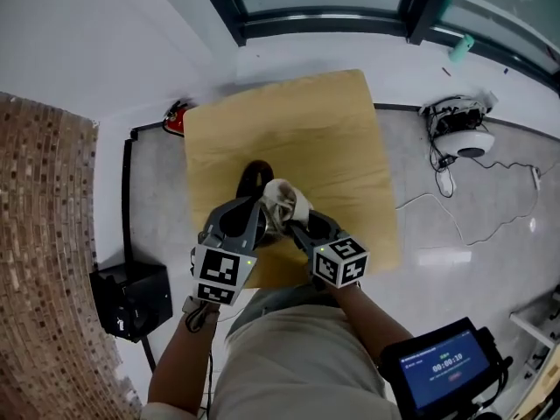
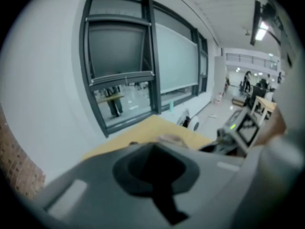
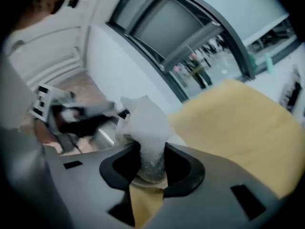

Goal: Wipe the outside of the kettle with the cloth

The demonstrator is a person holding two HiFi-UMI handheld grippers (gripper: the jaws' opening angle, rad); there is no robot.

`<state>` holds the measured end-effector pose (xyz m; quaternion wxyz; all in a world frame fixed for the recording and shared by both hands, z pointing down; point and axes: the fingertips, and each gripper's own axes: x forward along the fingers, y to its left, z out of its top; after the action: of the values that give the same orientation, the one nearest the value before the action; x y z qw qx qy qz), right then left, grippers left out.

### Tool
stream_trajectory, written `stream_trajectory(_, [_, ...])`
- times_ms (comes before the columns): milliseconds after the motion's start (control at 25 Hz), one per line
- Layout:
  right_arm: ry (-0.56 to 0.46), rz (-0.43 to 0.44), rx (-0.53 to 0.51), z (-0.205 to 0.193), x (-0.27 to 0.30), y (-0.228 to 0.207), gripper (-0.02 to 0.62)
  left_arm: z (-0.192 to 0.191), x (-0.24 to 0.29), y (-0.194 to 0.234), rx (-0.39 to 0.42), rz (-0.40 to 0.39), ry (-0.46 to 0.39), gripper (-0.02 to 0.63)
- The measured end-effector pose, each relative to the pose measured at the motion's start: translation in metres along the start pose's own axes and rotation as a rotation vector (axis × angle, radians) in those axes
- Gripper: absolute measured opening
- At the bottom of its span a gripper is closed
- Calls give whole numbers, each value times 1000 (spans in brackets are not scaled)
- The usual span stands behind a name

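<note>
1. A tan square table (image 1: 350, 121) stands on a grey floor (image 1: 499, 261).
2. A brick wall (image 1: 44, 261) fills the left edge.
3. A black box (image 1: 133, 300) sits on the floor between the wall and the table.
4. A red thing (image 1: 177, 119) pokes out at the table's far left corner, partly hidden.
5. A white round device (image 1: 462, 131) lies right of the table, with loose cables (image 1: 437, 201) trailing from it.
6. A dark-framed window (image 1: 324, 23) runs along the far side, with a teal thing (image 1: 461, 48) at its foot.
7. A lit blue screen (image 1: 440, 370) shows at lower right.
</note>
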<state>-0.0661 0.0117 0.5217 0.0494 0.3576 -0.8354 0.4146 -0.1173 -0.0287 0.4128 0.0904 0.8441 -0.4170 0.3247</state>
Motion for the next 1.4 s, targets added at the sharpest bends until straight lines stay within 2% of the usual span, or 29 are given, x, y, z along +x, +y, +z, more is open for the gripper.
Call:
stream_trajectory(40, [117,-51,24,-27,4,-21,138,0,1,-1,7,2,2,-3])
stream_trajectory(80, [239,-48,2,-49,2,-26,138,1,1,-2,13,6,3,-3])
stream_trajectory(120, [344,7,-60,-62,-6,-14,138,2,1,-4,16,9,5,-3])
stream_trajectory(160, [418,103,-130,-69,-16,10,138,2,1,-5,15,12,6,-3])
stream_trajectory(200, [449,220,-179,-70,-26,40,138,1,0,-4,12,12,7,-3])
stream_trajectory(240, [436,323,-179,-65,-33,66,138,0,-1,-3,6,9,7,-3])
stream_trajectory(280, [396,374,-134,-59,-33,78,138,-2,-2,-2,0,4,4,-3])
stream_trajectory(320, [366,357,-73,-57,-28,72,138,-3,-2,-1,-3,-1,2,-3])
stream_trajectory(360, [373,284,-27,-63,-19,51,138,-3,-1,0,-4,-5,3,-3])
stream_trajectory(440, [501,99,-22,-92,-3,1,138,-1,1,-1,-4,-10,13,-3])
stream_trajectory(480, [562,68,-63,-99,-2,-3,138,0,0,-2,-1,-9,17,-3])
stream_trajectory(520, [587,108,-129,-96,-6,14,138,0,0,-3,7,-5,21,-3])
stream_trajectory(600, [553,332,-232,-73,-18,80,138,-2,0,-2,14,3,24,-3])
stream_trajectory(640, [523,445,-201,-66,-20,108,138,-3,0,0,12,5,24,-3])
stream_trajectory(680, [508,501,-122,-67,-16,122,138,-3,0,0,11,7,23,-3])
stream_trajectory(720, [528,487,-52,-77,-6,120,138,-4,1,0,13,7,24,-3])
stream_trajectory(760, [588,425,-49,-94,5,109,138,-3,1,-1,14,4,29,-3])
stream_trajectory(800, [669,356,-129,-113,14,99,138,-3,2,-3,9,-2,38,-3])
stream_trajectory(840, [739,316,-259,-129,22,97,138,-2,3,-5,0,-9,47,-3])
stream_trajectory(880, [776,321,-369,-139,28,103,138,-1,3,-6,-10,-12,54,-2])
stream_trajectory(920, [778,361,-389,-143,34,116,138,-1,3,-6,-20,-10,59,-3])
stream_trajectory(960, [746,407,-294,-142,40,129,138,-2,3,-5,-29,-3,65,-2])
stream_trajectory(1080, [563,456,324,-117,53,130,138,-4,2,-6,-48,11,80,-2])
stream_trajectory(1120, [525,449,460,-110,49,120,138,-4,1,-8,-61,12,76,-2])
stream_trajectory(1160, [508,437,507,-106,41,109,138,-3,1,-9,-77,12,71,-2])
stream_trajectory(1280, [477,376,453,-102,15,81,138,-5,1,-11,-135,1,80,-3])
stream_trajectory(1400, [402,327,478,-89,-6,59,138,-5,-3,-14,-290,-21,52,-5])
